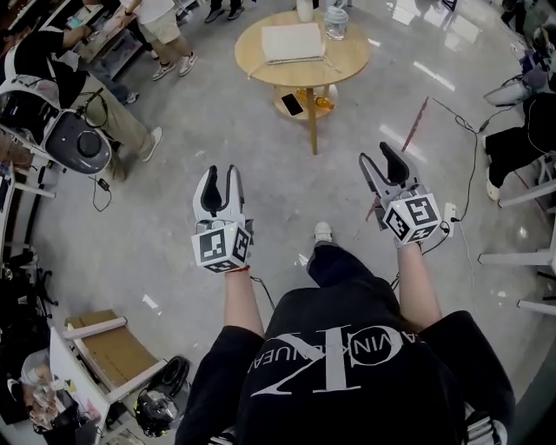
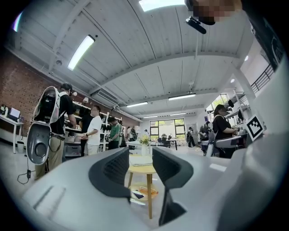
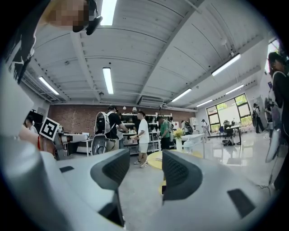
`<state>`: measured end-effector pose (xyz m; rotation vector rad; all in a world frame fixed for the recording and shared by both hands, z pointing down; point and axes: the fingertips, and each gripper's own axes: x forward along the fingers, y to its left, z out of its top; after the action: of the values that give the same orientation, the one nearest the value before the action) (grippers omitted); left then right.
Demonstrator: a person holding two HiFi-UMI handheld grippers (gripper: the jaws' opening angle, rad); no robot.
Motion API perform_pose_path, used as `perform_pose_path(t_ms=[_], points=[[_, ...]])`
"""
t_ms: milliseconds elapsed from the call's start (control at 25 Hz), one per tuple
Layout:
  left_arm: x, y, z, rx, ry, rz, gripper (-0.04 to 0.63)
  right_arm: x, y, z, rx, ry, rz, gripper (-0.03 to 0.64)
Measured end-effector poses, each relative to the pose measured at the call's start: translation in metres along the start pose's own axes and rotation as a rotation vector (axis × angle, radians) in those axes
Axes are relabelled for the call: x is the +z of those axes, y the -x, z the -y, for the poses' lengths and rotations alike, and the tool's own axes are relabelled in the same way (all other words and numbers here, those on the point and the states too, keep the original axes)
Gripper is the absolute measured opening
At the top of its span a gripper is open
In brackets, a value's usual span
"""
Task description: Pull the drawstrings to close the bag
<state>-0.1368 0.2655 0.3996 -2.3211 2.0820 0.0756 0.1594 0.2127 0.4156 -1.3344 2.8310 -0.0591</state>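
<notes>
A flat cream drawstring bag [image 1: 293, 42] lies on the round wooden table [image 1: 347, 59] ahead of me, well out of reach of both grippers. My left gripper [image 1: 221, 176] hovers over the bare floor, open with nothing between its jaws. My right gripper [image 1: 378, 155] is held at the same height to the right, also open and empty. In the left gripper view the left gripper [image 2: 141, 169] frames the table [image 2: 146, 171] in the distance. The right gripper [image 3: 146, 173] points toward the table's yellow edge [image 3: 156, 160] and a group of standing people.
A water bottle [image 1: 336, 22] stands on the table and a phone [image 1: 292, 104] lies on its lower shelf. People and a grey backpack rig [image 1: 78, 143] are at the left. Cables [image 1: 452, 117] run across the floor at right. A cardboard box [image 1: 109, 348] sits at lower left.
</notes>
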Motion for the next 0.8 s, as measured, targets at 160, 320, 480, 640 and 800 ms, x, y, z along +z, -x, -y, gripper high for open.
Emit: perform_pose_path(t_ms=[160,320,480,640,800], points=[[-0.002,-0.040,-0.014,0.011,-0.004,-0.020,0.149,0.000,-0.040,0.025,0.012,0.003,-0.023,0.190],[-0.004,-0.087,-0.026,0.023,-0.001,-0.025,0.149,0.001,-0.080,0.060,0.007,-0.001,-0.031,0.192],[-0.008,-0.129,-0.033,0.029,-0.003,-0.021,0.149,-0.001,-0.119,0.087,0.023,-0.006,-0.033,0.190],[-0.014,-0.165,-0.033,0.024,0.006,-0.023,0.149,-0.003,-0.147,0.104,0.042,0.003,-0.041,0.192],[-0.016,-0.188,-0.035,0.023,-0.002,-0.026,0.149,-0.006,-0.170,0.114,0.060,0.001,-0.047,0.192]])
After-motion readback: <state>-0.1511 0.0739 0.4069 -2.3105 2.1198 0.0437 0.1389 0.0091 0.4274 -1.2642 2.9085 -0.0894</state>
